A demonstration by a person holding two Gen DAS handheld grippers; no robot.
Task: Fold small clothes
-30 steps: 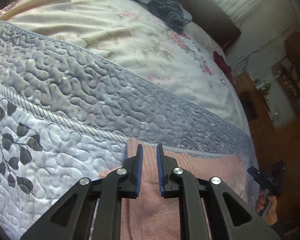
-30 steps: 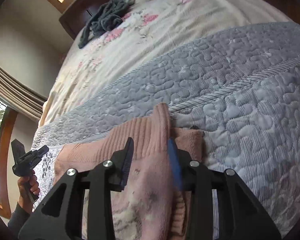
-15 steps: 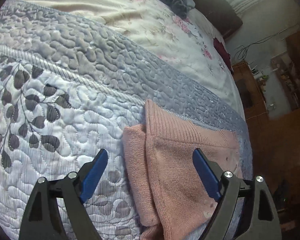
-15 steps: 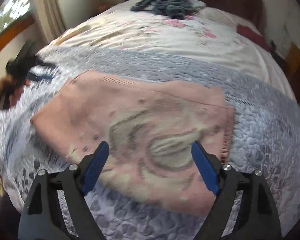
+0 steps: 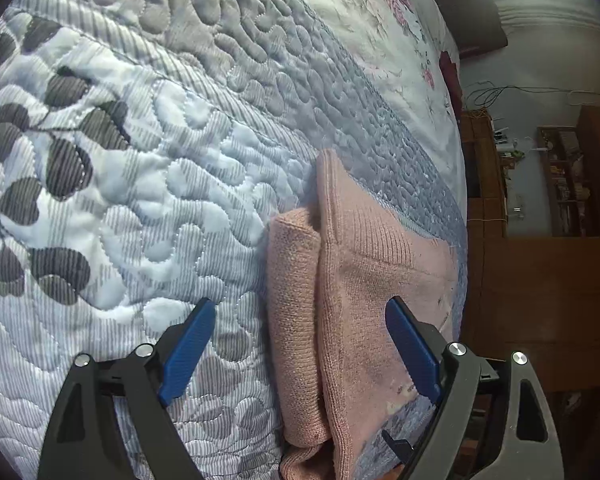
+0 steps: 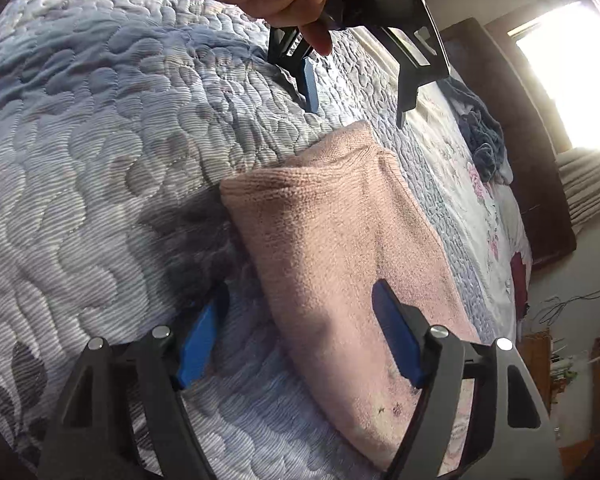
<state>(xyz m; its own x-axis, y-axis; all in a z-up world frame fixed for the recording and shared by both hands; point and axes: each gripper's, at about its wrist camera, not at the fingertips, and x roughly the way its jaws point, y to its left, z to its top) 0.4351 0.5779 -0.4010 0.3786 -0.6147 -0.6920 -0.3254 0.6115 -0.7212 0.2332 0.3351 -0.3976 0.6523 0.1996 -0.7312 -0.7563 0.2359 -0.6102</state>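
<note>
Both my jaws stand spread and empty: my left gripper (image 5: 296,344) hangs over the folded edge of the pink knit garment (image 5: 364,288), my right gripper (image 6: 300,332) over its opposite side. It lies folded on the quilted bedspread (image 5: 132,184). I judge it soft, light and floppy, layers prone to slipping, so I would pinch through all layers at a corner

Quilted bed (image 5: 140,200) — folded pink sweater (image 5: 364,280), dark clothes (image 6: 484,140) on it.
</note>
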